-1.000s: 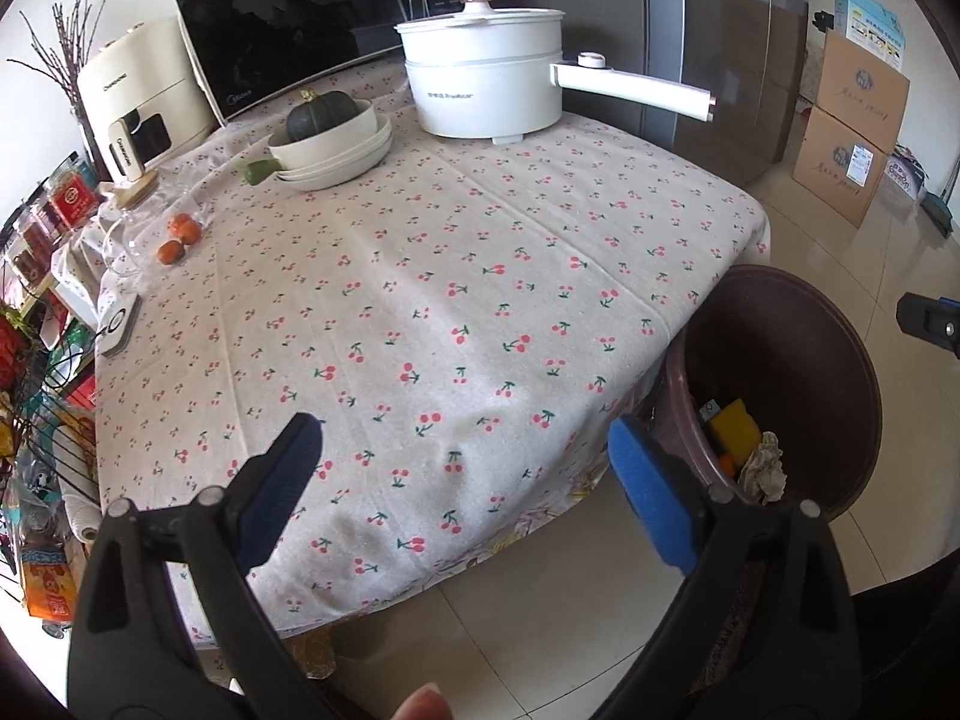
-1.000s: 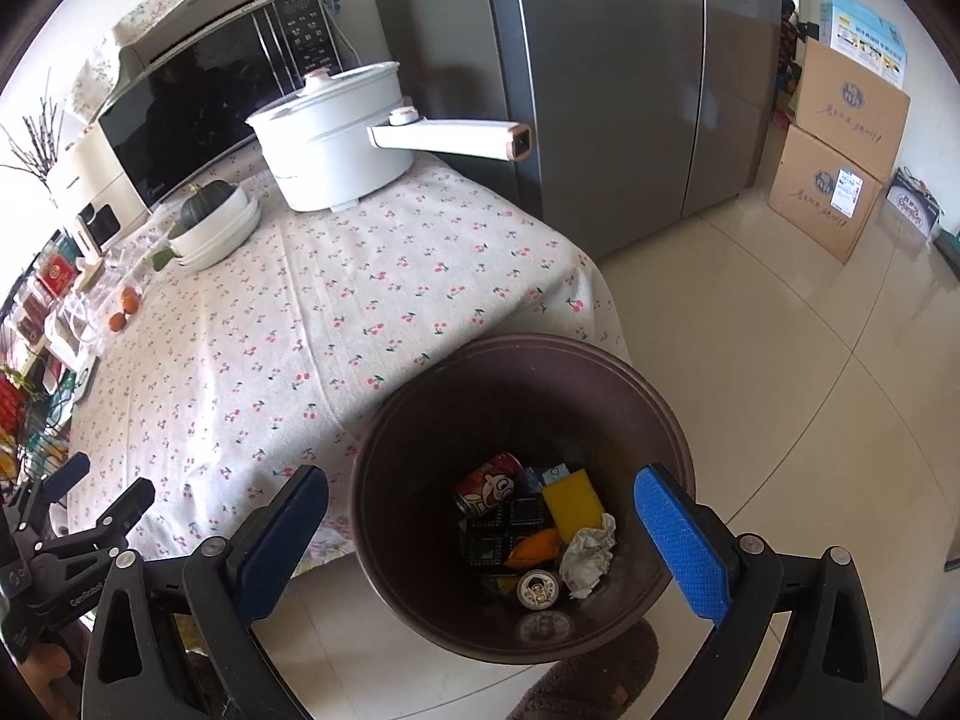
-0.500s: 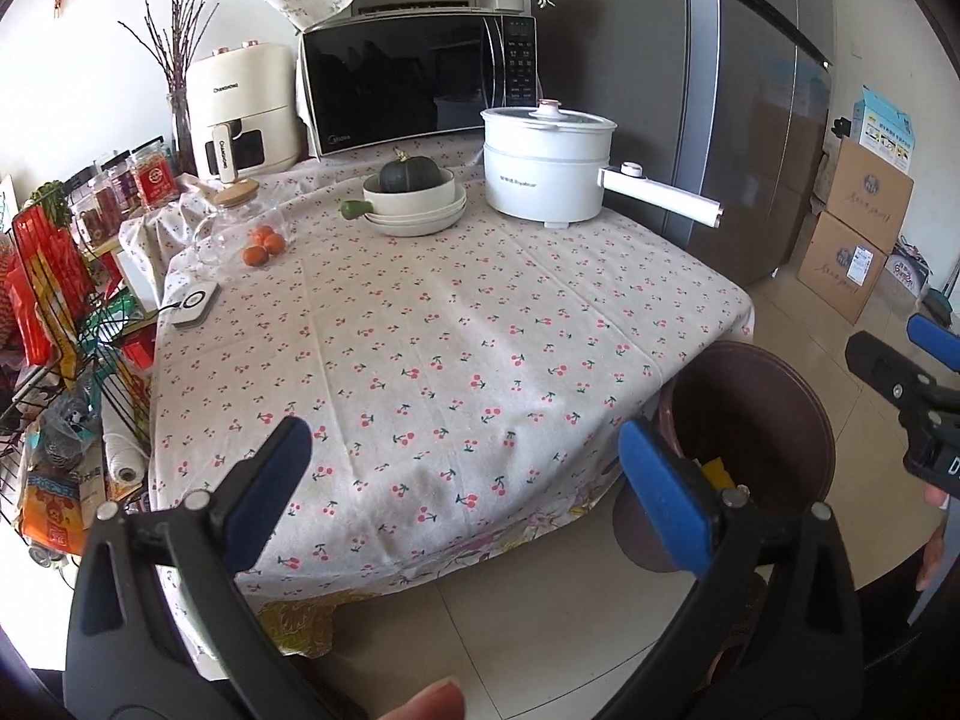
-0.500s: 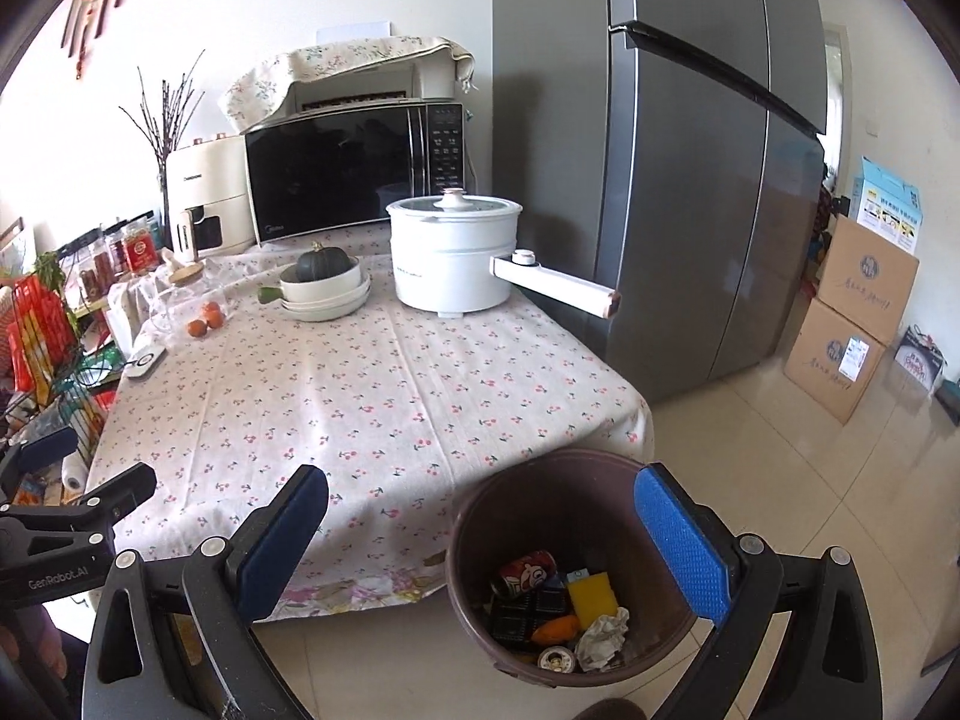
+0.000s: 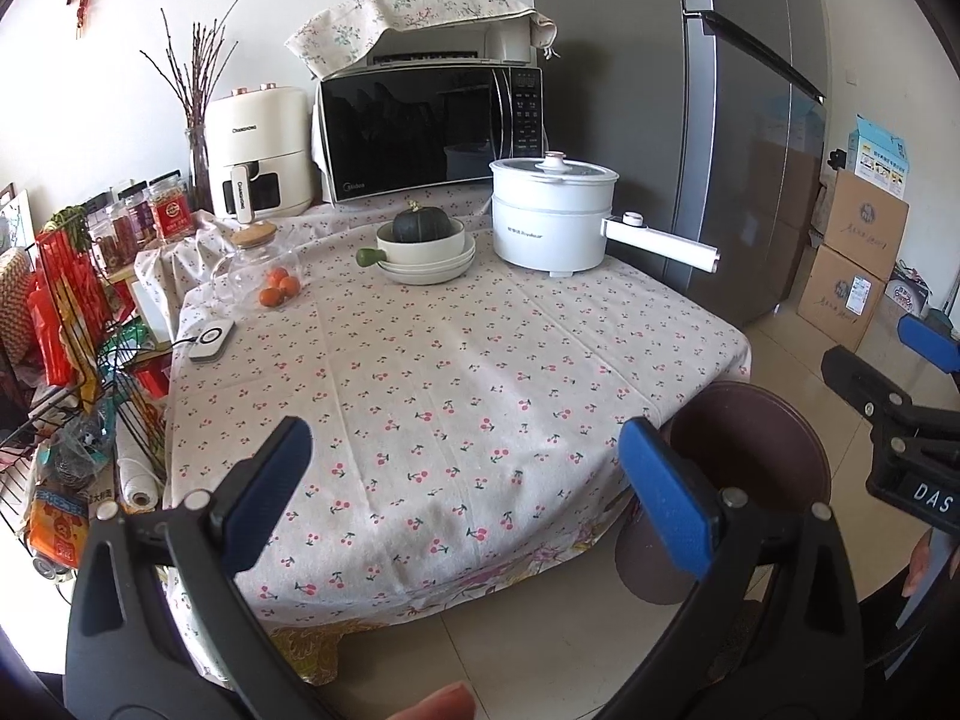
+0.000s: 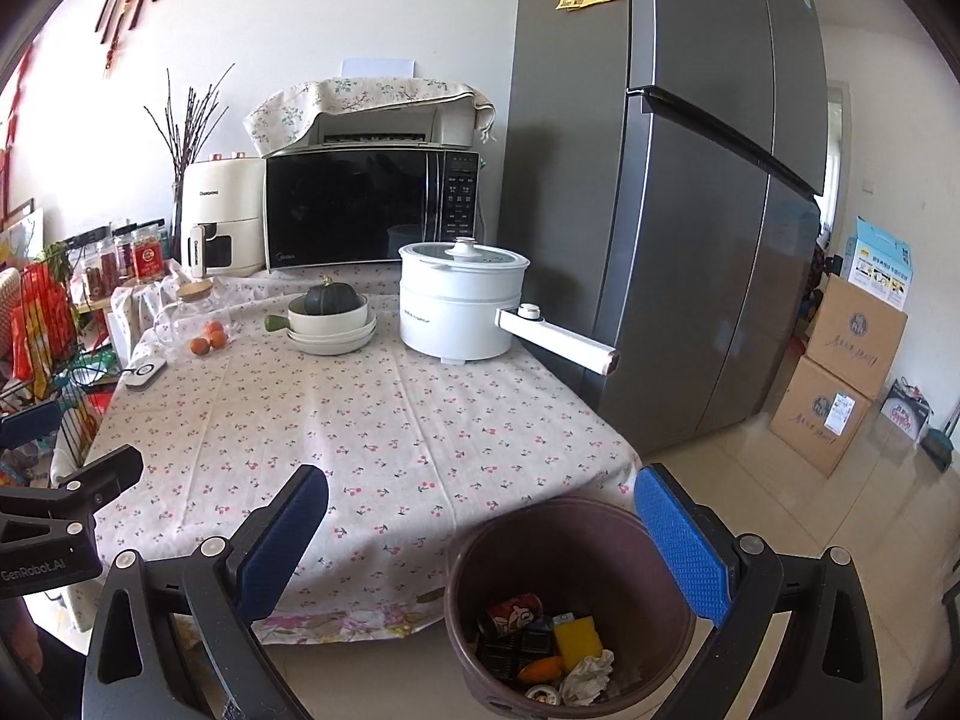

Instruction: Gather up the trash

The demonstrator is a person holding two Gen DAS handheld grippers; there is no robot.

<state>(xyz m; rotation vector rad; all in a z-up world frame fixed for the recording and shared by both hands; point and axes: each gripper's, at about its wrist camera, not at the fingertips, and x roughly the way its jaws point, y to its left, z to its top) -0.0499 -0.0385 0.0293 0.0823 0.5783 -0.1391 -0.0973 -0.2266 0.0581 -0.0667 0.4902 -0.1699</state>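
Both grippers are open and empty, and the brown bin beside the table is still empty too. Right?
Not quite. The left gripper and right gripper are open and empty, but the brown bin already holds trash: a red can, yellow sponge and crumpled paper, as the right wrist view shows.

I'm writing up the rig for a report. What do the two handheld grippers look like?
Both match: the left gripper and right gripper have black plastic frames with silver rivets, and jaws faced with blue textured pads. White lettering marks the bodies: "GenRobot.AI" on the left one, "DAS" showing on the right one. No cables show.
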